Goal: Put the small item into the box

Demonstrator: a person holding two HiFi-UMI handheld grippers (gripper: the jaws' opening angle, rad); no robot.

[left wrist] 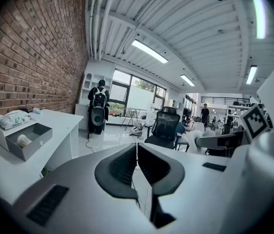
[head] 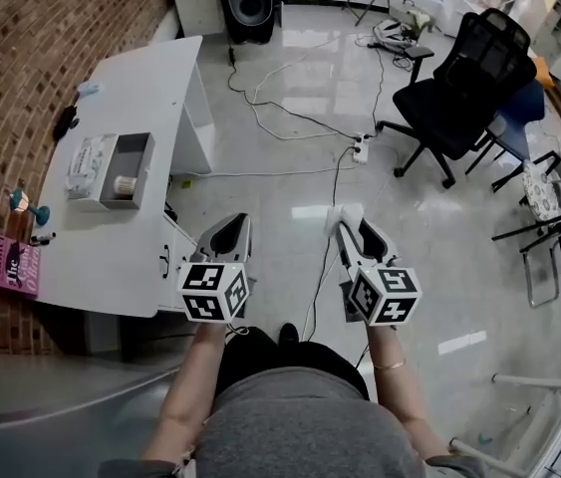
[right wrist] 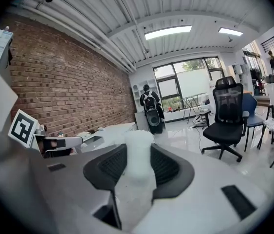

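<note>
My right gripper (head: 353, 232) is shut on a small white item (head: 345, 215), which sticks out past the fingertips. In the right gripper view the white item (right wrist: 137, 162) fills the gap between the dark pads of the right gripper (right wrist: 137, 155). My left gripper (head: 232, 229) is shut with nothing in it; in its own view the left gripper (left wrist: 137, 147) has its pads pressed together. Both grippers hang over the floor, to the right of the white table (head: 150, 78). A grey open box (head: 139, 170) lies on that table with a small roll (head: 124, 183) inside, and the box (left wrist: 35, 140) also shows at the left.
A white packet (head: 88, 163) lies beside the box, a pink book (head: 8, 263) at the table's near left. A black office chair (head: 464, 83) stands to the right, a speaker (head: 250, 3) at the back. Cables and a power strip (head: 362, 149) lie on the floor ahead.
</note>
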